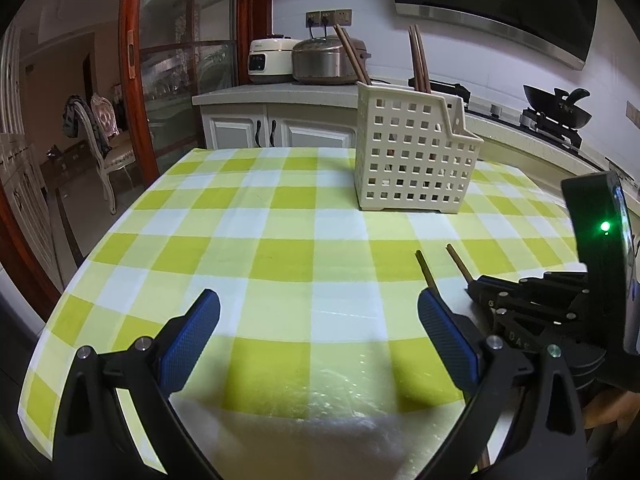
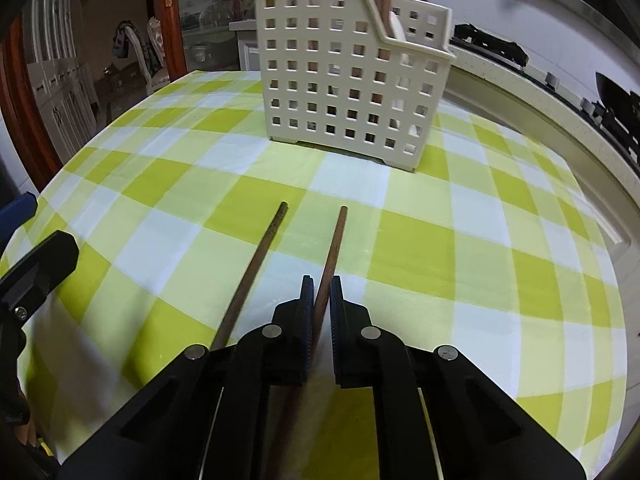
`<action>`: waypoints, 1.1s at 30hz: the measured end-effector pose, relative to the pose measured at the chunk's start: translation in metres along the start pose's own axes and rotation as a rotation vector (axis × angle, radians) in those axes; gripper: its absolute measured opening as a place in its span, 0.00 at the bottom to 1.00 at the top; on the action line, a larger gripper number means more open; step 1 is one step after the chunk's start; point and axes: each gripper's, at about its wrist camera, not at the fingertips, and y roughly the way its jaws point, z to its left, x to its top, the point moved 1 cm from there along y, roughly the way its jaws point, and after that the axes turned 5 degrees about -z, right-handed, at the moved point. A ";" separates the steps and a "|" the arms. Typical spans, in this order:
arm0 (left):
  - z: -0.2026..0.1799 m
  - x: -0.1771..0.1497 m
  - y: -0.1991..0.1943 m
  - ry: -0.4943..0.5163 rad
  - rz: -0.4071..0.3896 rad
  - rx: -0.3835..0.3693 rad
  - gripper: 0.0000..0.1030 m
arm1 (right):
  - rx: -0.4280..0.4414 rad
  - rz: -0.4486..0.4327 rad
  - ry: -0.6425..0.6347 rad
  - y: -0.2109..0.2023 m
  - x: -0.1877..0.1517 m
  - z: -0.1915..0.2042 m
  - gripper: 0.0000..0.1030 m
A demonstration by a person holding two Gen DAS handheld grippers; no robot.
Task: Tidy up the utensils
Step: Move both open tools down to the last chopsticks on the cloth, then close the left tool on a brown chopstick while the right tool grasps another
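Note:
A cream perforated utensil basket (image 1: 412,156) stands on the checked tablecloth, with several brown chopsticks (image 1: 418,60) sticking up out of it. It also shows in the right wrist view (image 2: 344,76). My right gripper (image 2: 320,292) is shut on a brown chopstick (image 2: 334,248) that points toward the basket. A second chopstick (image 2: 256,268) lies beside it on the left, outside the jaws. My left gripper (image 1: 318,316) is open and empty above the cloth. The right gripper (image 1: 480,284) and both chopstick tips (image 1: 424,264) show at its right.
The green and white tablecloth (image 1: 280,248) covers the table. Behind are a counter with two rice cookers (image 1: 308,60), a stove with a black wok (image 1: 560,108), and a chair (image 1: 100,140) at the left. The left gripper's edge shows in the right wrist view (image 2: 28,264).

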 end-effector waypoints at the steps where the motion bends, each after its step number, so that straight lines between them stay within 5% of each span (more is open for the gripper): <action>1: -0.002 0.000 0.001 0.002 0.005 -0.003 0.93 | 0.000 -0.002 0.009 -0.002 -0.001 -0.004 0.06; 8: -0.032 0.002 0.023 0.057 0.100 -0.062 0.93 | 0.004 -0.031 0.070 -0.017 -0.008 -0.036 0.06; 15: -0.065 0.001 0.053 0.073 0.186 -0.120 0.53 | 0.032 -0.057 0.106 -0.032 -0.015 -0.056 0.06; 33: -0.101 -0.009 0.075 0.137 0.234 -0.106 0.14 | 0.091 -0.089 0.163 -0.044 -0.027 -0.079 0.06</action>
